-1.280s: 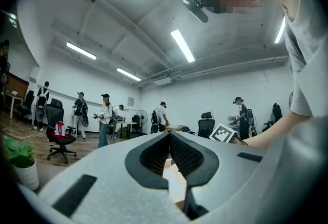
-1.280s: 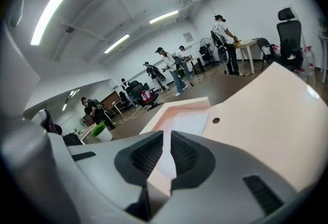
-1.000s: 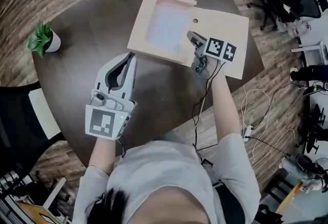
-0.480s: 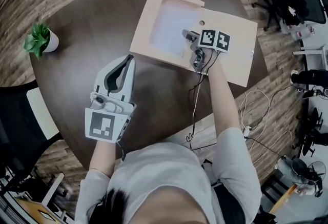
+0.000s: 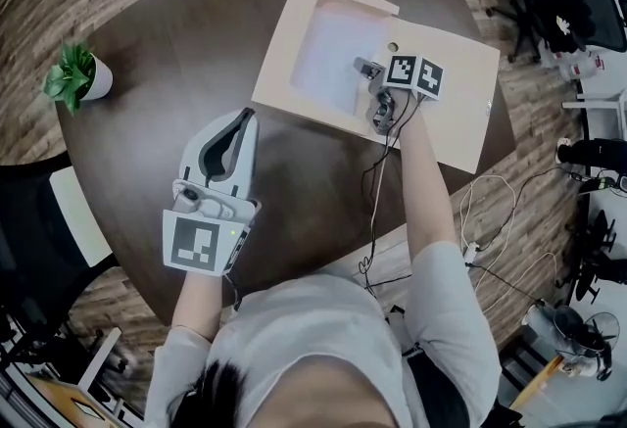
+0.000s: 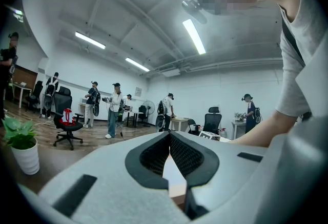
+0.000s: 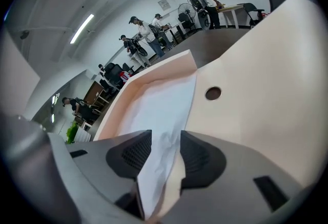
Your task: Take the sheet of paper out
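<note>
- While the right gripper (image 5: 363,68) points steeply down into the open folder (image 5: 460,98), its jaws stand wide apart. They have just been opening.
- Right gripper view: a raised, creased corner of the sheet (image 7: 154,115) stands between these jaws. The pads (image 7: 134,154) do not clamp it. The paper runs close along the left pad, and contact there cannot be confirmed.
- Sheet: white. It lies in the folder's left half, which has a raised rim (image 7: 118,100) along its far and left sides. Only the near right corner is lifted; the remainder lies flat.
- Folder: pale beige, spread open on the far part of the dark round counter (image 5: 176,34). Its right half is a flat flap with a round hole (image 7: 212,93) near the fold.
- Left gripper (image 5: 244,115): held level over the near left part of the counter, tips close to the folder's near left corner. Contact with the folder cannot be confirmed.
- Left gripper view: the jaws are together at the tips, with nothing between them.
- Plant (image 5: 73,75): in a white pot at the counter's left edge, well apart from the folder.
- Background: people (image 6: 114,107) and office chairs (image 6: 65,120) stand in the room beyond the counter.
</note>
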Available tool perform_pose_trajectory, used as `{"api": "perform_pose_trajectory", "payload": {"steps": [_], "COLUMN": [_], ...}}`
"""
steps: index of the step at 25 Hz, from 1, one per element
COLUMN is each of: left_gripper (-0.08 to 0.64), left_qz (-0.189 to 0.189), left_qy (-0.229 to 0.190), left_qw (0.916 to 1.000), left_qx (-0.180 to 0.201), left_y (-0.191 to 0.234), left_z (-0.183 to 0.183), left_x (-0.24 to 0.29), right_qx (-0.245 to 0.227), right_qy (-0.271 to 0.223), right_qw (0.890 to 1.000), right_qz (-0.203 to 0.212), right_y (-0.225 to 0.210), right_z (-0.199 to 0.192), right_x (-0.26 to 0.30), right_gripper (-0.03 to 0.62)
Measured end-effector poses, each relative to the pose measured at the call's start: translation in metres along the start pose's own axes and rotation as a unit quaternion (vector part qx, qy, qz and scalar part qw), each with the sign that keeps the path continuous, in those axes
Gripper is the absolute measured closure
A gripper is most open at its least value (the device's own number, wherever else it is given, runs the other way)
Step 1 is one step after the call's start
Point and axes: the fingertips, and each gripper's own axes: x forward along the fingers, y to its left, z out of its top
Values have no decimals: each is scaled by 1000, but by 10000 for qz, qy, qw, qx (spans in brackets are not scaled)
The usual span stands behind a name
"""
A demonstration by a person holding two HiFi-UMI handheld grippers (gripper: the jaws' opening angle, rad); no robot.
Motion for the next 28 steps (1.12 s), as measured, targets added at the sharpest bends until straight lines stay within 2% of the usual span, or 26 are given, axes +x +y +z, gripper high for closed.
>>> {"api": "perform_pose_trajectory", "payload": {"steps": [9, 12, 16, 18, 21, 23, 26, 28], "left_gripper": [551, 551, 551, 551, 551, 551, 551, 551], "left_qz": [-5, -14, -38, -9, 9, 31, 49, 49], "left_qy": [7, 37, 56, 81, 62, 70, 76, 78], "left_qw": [10000, 10000, 9999, 9998, 9999, 9999, 9999, 9999], "left_qx": [-59, -67, -115, -182, -86, -76, -96, -101], "left_y": [5, 4, 0, 1, 4, 7, 7, 7], "left_z": [-5, -6, -5, -6, -6, -7, -8, -8], "left_x": [0, 1, 2, 1, -1, -1, -2, -1], "right_qx": [325, 294, 361, 265, 237, 105, -143, -178], "right_qy": [231, 296, 454, 484, 583, 700, 815, 810], "right_qw": [9978, 9973, 9929, 9931, 9904, 9900, 9923, 9927], "right_qz": [537, 612, 1035, 1032, 1233, 1221, 926, 872], "right_y": [9, 13, 35, 42, 53, 57, 53, 52], "right_z": [-14, -16, -22, -24, -24, -27, -31, -30], "right_x": [-2, 0, 6, 11, 14, 18, 22, 24], "right_gripper": [426, 426, 426, 431, 442, 445, 500, 514]}}
